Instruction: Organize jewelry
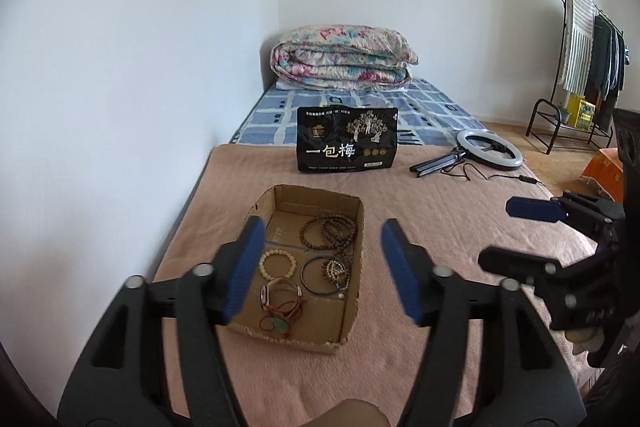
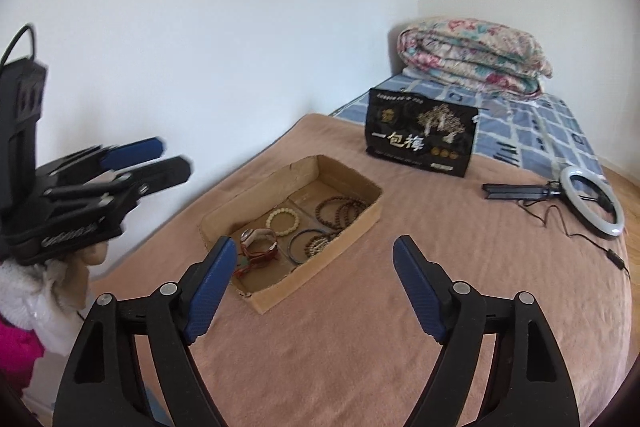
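My left tool [image 1: 320, 259] hangs released, fingers spread wide, above the cardboard box [image 1: 352, 323] on the pink blanket [image 1: 440, 307] covering the bed. My right tool [image 2: 312, 291] is released too, empty, just beside the box's near corner. Inside the box lie the dark wooden bead strands [image 1: 330, 231], a cream bead bracelet [image 1: 279, 263], a dark bangle [image 1: 320, 275], a watch [image 1: 280, 291] and a red cord with a green pendant [image 1: 280, 323]. A black snack bag [image 1: 347, 139] stands beyond.
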Demonstrator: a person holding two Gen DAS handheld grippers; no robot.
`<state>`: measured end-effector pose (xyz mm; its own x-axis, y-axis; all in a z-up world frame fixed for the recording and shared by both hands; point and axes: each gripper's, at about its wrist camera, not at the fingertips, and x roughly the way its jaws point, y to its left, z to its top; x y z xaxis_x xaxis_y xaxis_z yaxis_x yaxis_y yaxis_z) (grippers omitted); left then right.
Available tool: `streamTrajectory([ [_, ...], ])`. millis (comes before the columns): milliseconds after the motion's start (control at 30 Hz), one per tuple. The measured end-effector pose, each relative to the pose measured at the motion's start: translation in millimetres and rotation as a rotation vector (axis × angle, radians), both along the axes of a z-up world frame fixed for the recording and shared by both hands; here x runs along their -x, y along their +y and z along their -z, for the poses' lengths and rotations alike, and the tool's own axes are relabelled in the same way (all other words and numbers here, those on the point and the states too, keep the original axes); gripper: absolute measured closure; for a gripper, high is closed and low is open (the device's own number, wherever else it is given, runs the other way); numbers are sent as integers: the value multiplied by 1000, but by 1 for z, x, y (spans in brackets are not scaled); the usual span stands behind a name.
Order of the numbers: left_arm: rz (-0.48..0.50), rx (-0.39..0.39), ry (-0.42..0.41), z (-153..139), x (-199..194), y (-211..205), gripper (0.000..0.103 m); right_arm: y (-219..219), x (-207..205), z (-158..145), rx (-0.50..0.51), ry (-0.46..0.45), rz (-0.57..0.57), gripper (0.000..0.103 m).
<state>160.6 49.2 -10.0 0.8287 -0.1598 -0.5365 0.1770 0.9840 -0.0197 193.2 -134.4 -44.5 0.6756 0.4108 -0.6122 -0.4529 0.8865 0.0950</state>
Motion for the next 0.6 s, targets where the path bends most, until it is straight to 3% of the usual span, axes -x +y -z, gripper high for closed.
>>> streamTrajectory([
  [200,-11,-19,-14,-9,35,-11,20,-14,13,-9,9,-37,44,22],
  [467,-20,-42,-16,-15,72,-26,17,-30,27,-10,15,-65,121,21],
  [600,-37,-47,-30,-17,87,-32,0,-39,35,-7,14,-69,144,21],
])
